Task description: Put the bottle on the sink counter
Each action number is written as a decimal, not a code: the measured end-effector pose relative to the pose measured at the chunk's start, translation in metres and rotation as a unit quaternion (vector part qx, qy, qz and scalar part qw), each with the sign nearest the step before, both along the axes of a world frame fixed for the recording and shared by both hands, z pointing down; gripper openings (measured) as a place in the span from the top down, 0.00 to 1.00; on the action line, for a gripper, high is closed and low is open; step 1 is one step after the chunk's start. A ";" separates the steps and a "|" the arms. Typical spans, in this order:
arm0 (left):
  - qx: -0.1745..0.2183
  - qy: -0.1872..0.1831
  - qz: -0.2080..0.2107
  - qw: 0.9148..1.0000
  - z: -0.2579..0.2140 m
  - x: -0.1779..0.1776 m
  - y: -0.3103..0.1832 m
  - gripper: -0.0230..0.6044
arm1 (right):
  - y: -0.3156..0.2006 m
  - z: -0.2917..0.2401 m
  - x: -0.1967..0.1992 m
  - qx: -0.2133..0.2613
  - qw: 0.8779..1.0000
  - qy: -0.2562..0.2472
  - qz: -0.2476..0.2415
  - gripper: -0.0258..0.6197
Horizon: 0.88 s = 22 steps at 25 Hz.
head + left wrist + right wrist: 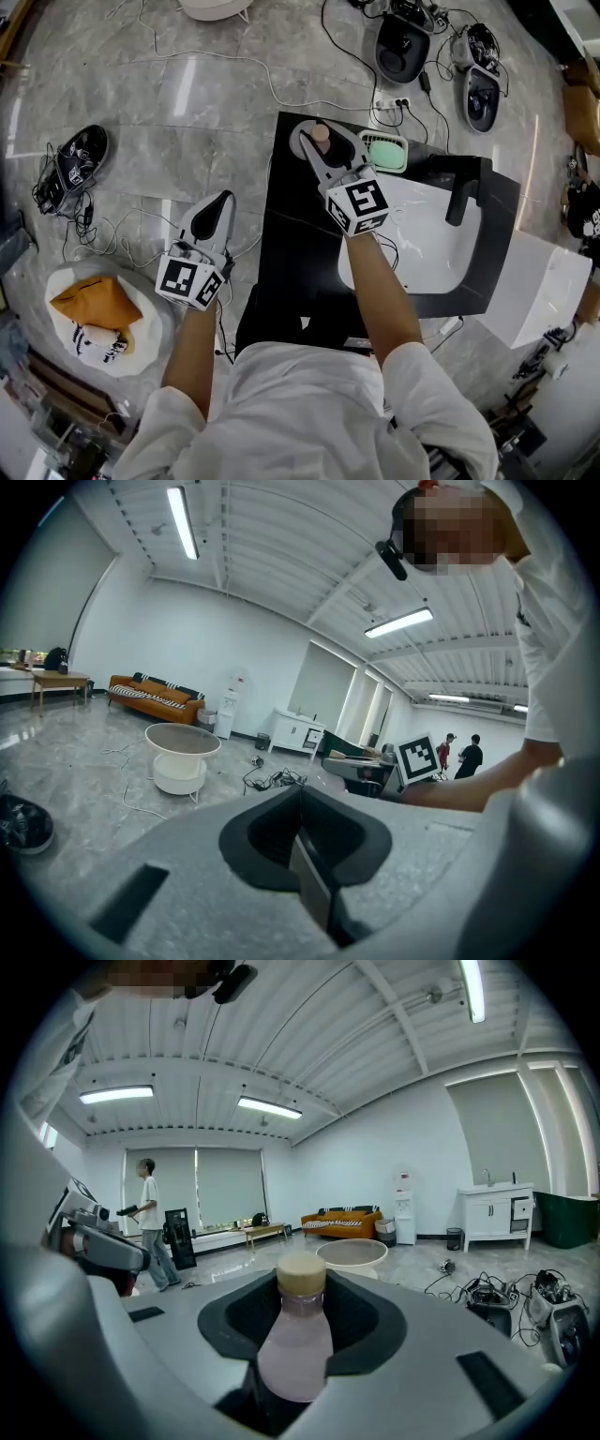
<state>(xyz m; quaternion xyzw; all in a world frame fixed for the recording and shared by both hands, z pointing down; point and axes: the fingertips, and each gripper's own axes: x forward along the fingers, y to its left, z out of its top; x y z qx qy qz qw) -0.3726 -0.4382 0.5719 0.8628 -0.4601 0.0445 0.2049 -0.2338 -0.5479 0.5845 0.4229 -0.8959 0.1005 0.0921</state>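
The bottle (295, 1344) is showing a pale pink, see-through body that narrows at the shoulder to a short neck, with a flat beige cap on top. It is standing upright between the jaws of the right gripper (317, 150), which are closing on its body from both sides and holding it. From the head view, it is sitting over the far left corner of the black sink counter (300, 234); whether its base is touching the top, I cannot tell. Just beside it on the counter, a pale green ribbed soap dish (384, 151) is lying next to the white basin (422, 253), where a black faucet (460, 199) is reaching over the rim. The left gripper (223, 202) is hanging off to the left above the floor, its jaws pressing together on nothing. Down there, a round white basket (150, 319) is holding an orange cloth (94, 302) and a black-and-white striped item (98, 342).
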 end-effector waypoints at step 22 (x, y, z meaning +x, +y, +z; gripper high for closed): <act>-0.003 0.005 -0.002 1.000 0.001 -0.009 -0.008 0.94 | -0.006 0.020 -0.003 -0.004 1.000 0.021 0.003 0.74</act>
